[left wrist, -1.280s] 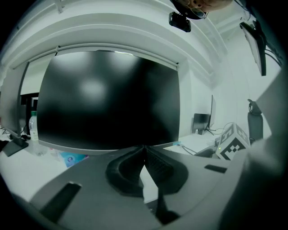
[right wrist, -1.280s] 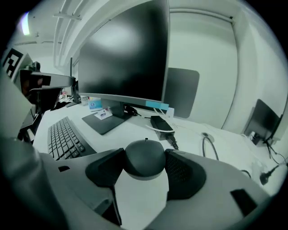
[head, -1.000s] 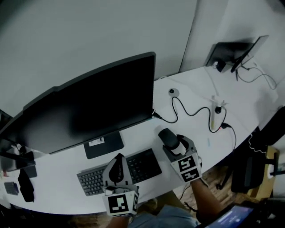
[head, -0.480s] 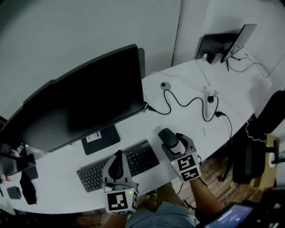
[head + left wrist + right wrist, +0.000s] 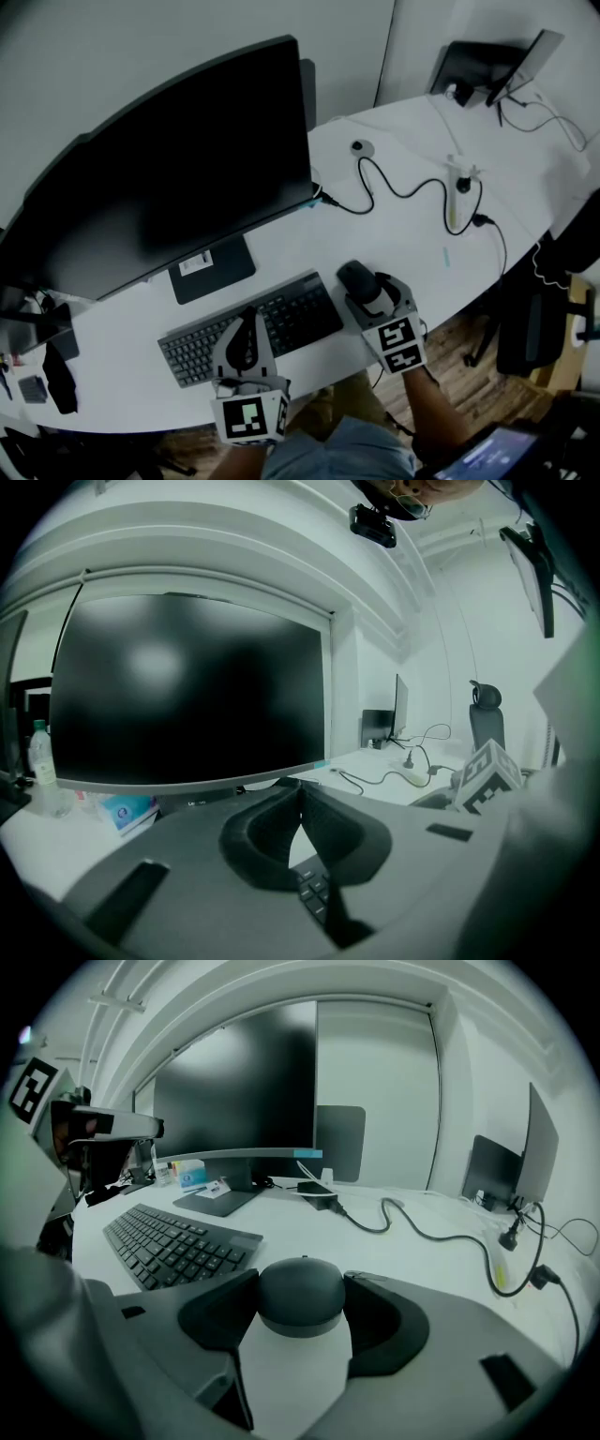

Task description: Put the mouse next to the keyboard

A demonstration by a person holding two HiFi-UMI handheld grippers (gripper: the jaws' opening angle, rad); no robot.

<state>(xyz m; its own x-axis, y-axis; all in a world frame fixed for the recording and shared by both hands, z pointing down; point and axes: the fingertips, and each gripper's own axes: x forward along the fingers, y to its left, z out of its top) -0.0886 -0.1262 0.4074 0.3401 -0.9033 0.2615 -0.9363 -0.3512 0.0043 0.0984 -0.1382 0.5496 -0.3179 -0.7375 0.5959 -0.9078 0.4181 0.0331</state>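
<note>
**Mouse gripped in the right tongs, just off the keyboard's right end**

The right tongs (image 5: 367, 288) are closed on the mouse (image 5: 302, 1294). In the right gripper view, both dark pads press against the sides of its rounded body, and the jaws stand wide around it. The mouse is at about 3 o'clock from the keyboard (image 5: 302, 315), just beside its right end and near the front edge of the white table (image 5: 309, 246). The views do not show whether the mouse rests on the table or hangs just above it.

The left tongs (image 5: 300, 793) are closed with nothing between them. Their tips meet in the left gripper view, and a few keys show through the small gap lower down. In the head view they sit over the front edge of the keyboard, at about 6 o'clock from its middle, well apart from the right tongs.

A large dark monitor (image 5: 169, 178) stands at 12 o'clock from the keyboard. A black cable (image 5: 405, 193) snakes over the table at about 1 o'clock from the mouse.
</note>
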